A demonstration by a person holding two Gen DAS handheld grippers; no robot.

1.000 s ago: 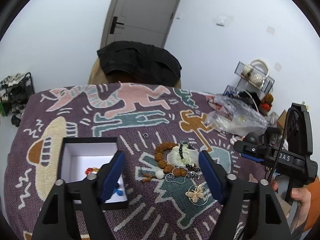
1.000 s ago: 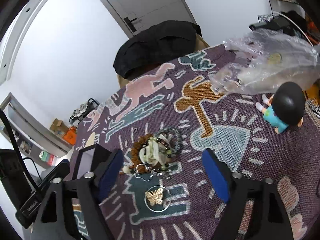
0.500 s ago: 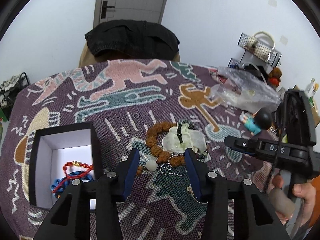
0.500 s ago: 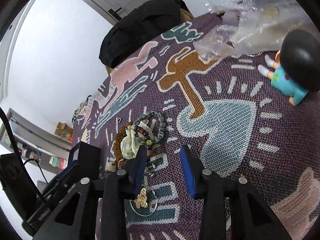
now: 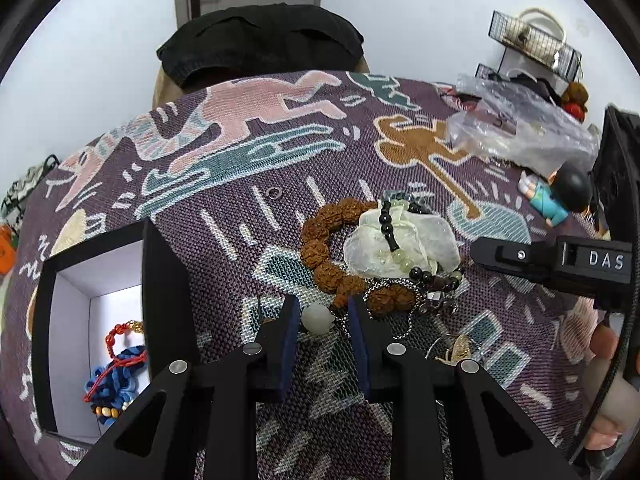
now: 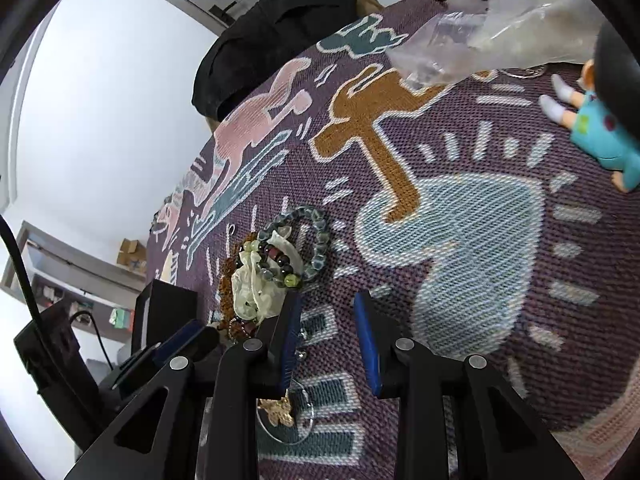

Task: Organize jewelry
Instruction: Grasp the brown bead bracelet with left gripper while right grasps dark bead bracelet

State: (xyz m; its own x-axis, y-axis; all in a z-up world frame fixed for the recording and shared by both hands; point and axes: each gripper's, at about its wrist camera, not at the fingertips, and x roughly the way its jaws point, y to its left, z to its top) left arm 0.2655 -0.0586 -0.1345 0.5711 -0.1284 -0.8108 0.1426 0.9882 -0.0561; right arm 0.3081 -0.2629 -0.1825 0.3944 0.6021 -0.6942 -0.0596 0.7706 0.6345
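Left gripper (image 5: 320, 316), jaws part-open, has the white bead (image 5: 318, 319) dead centre between its fingertips, not yet pinched; right gripper (image 6: 328, 320) hangs empty and further off.

A purple woven cloth (image 5: 248, 216) is showing pink, teal, orange and pale blue figures with white dashes. The box (image 5: 164, 264) is showing black outside, white inside, holding red and blue cords (image 5: 116, 368). Brown knobbly beads (image 5: 320, 240) are curving beside a pale green pouch (image 5: 400, 240), and a whitish, perhaps jade, bead (image 5: 318, 319) is glowing between blue pads (image 5: 289, 336).
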